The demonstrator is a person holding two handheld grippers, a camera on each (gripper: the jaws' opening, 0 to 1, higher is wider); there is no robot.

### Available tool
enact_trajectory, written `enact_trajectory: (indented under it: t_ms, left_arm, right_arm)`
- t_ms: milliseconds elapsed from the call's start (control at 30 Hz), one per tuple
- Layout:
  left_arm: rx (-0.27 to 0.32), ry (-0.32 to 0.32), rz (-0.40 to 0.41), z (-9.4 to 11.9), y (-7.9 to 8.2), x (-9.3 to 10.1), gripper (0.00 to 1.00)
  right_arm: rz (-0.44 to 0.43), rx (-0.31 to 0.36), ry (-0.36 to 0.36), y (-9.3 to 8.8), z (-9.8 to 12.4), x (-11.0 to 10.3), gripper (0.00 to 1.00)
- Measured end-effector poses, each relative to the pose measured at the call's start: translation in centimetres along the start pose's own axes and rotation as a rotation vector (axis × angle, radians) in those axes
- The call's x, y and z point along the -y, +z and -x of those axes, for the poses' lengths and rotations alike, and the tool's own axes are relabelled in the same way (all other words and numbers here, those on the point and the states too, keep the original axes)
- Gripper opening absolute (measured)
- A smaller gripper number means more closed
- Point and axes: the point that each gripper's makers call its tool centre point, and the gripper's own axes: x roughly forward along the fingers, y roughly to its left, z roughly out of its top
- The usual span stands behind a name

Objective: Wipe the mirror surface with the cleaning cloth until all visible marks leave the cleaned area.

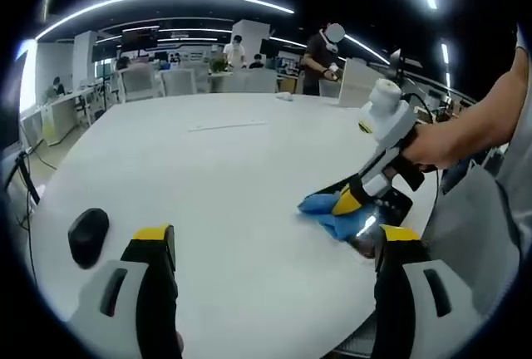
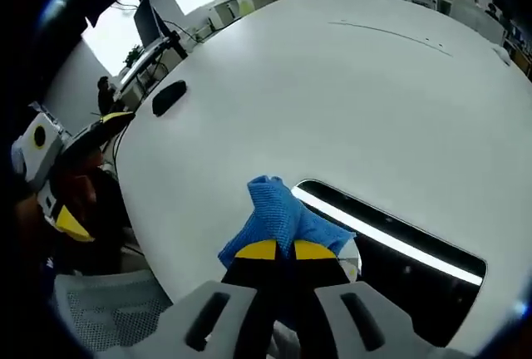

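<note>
Two hand-held grippers work over a wide white desk (image 1: 249,168). In the left gripper view, the left hand-held gripper (image 1: 274,251) rises from the bottom with its yellow-tipped jaws spread wide and nothing between them — released, hovering above bare desk. A dark computer mouse (image 1: 87,236) lies near its left jaw. Across from it the right hand-held gripper (image 1: 353,201) comes in from the right, held by a person's hand (image 1: 428,145), its tips pressed into the blue cloth (image 1: 326,212). The cloth sits on the near end of the mirror (image 1: 395,203), a dark slab close to the desk's edge by the person.

In the right gripper view, the right hand-held gripper (image 2: 278,250) has its jaws clenched on the cloth (image 2: 274,213), which bunches up ahead of the tips. The mirror (image 2: 399,268) lies flat, face up, reflecting a bright strip of ceiling light. Its long axis runs from the cloth at its near-left end away toward the lower right of this view; one rounded corner shows beside the cloth. The left hand-held gripper (image 2: 79,172) appears at the left edge, well apart from the mirror.

My judgement: the wipe is at one end, most of the glass not yet covered. To do it well, keep the cloth flat against the glass, press evenly and stroke along the long axis in overlapping passes — the idle gripper could steady the mirror.
</note>
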Motion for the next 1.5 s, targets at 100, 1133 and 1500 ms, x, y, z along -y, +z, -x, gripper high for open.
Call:
enact_trajectory:
  t_ms: [100,1133,1500]
  left_arm:
    - [0.001,0.000,0.004,0.0,0.0,0.0,0.99]
    - [-0.022,-0.014,-0.010,-0.5,-0.2,-0.2,0.99]
    - [-0.035,-0.037,-0.030,-0.6,-1.1,-0.2,0.99]
  right_arm:
    - [0.021,-0.001,-0.001,-0.5,0.2,-0.2,0.00]
    - [-0.030,0.018,-0.010,-1.5,1.5,2.5,0.00]
    - [-0.075,0.016,-0.040,-2.8,2.8,4.9,0.00]
